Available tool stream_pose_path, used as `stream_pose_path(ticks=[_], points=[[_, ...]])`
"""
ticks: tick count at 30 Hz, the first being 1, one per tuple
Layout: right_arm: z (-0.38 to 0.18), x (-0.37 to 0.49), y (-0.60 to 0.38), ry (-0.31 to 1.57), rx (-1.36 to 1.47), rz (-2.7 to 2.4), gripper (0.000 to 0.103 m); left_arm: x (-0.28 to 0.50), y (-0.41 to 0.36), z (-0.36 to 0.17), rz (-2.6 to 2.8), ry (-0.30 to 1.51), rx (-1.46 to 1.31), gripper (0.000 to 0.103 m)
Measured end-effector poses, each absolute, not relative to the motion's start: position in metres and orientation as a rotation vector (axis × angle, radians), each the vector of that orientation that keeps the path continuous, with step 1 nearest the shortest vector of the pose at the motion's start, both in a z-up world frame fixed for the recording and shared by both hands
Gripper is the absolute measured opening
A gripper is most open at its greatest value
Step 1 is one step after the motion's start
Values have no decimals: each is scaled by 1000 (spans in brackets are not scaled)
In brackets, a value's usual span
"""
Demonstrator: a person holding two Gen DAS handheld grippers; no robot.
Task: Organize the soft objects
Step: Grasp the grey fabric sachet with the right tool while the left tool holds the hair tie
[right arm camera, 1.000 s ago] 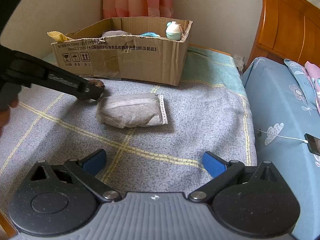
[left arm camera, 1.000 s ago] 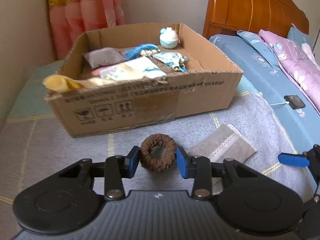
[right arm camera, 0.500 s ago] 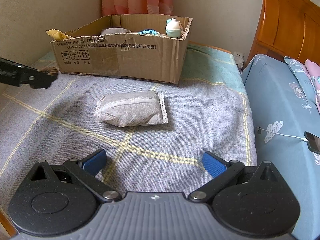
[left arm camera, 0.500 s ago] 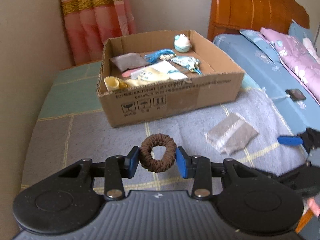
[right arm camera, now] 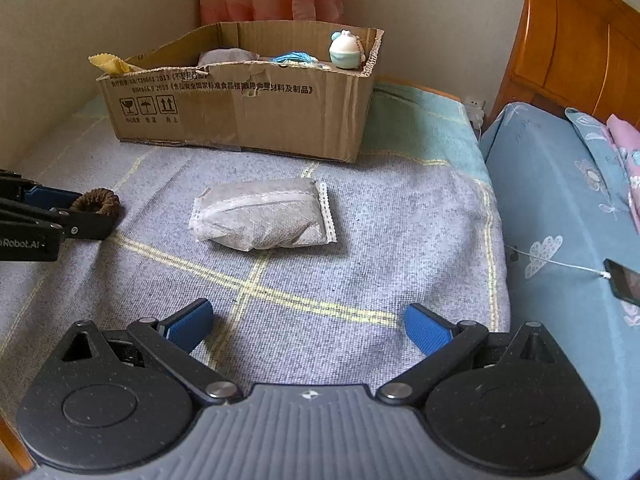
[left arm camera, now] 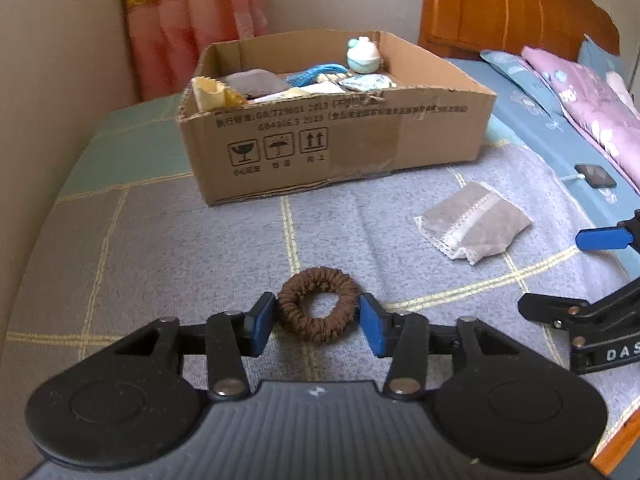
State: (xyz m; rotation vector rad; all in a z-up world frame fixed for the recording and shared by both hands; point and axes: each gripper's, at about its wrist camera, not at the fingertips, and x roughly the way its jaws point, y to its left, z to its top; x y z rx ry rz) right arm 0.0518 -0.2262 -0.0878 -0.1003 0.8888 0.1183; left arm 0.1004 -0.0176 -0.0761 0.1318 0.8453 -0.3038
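Observation:
My left gripper (left arm camera: 318, 322) is shut on a brown hair scrunchie (left arm camera: 318, 309) and holds it just above the grey blanket. The scrunchie also shows in the right wrist view (right arm camera: 98, 201), between the left gripper's fingers. A grey fabric pouch (right arm camera: 264, 218) with white lace edges lies on the blanket ahead of my right gripper (right arm camera: 308, 326), which is open and empty. The pouch also shows in the left wrist view (left arm camera: 474, 224). An open cardboard box (left arm camera: 336, 140) stands further back, holding several soft items, among them a pale green round toy (left arm camera: 362, 54).
The blanket (right arm camera: 360, 240) covers a low surface beside a bed with a blue sheet (right arm camera: 560, 200). A phone on a cable (right arm camera: 624, 284) lies on the bed. A wooden headboard (right arm camera: 580, 40) and a pink curtain (left arm camera: 192, 20) stand behind.
My left gripper has pulled back from the box with the scrunchie in it and come lower. The right gripper has moved slightly closer to the pouch and stayed open.

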Motion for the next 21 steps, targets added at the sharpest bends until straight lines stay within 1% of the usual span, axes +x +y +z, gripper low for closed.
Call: stream_pose_path(ticks=[3,6,8,9,11,12,13,21], points=[[-82,53,-220,861,-122,142,103,100,-15,-79,-266,838,112,66],[-79,59,-215,848,-121,159,103,100,-14,-80,-254,831,98,70],[-79,63,-212,848,-126,168,103,101,-15,-80,-243,831,95,70],[-80,65,-211,848,-129,170,103,101,-16,-80,-238,835,92,69],[-82,71,-210,853,-132,177,103,103,-17,-79,-237,836,93,64],[-83,74,-210,857,-133,181,103,103,-17,-78,-239,829,92,52],[-85,77,-209,859,-135,181,103,104,-17,-78,-238,825,92,44],[-92,100,-206,850,-133,232,103,111,-12,-76,-221,835,78,44]])
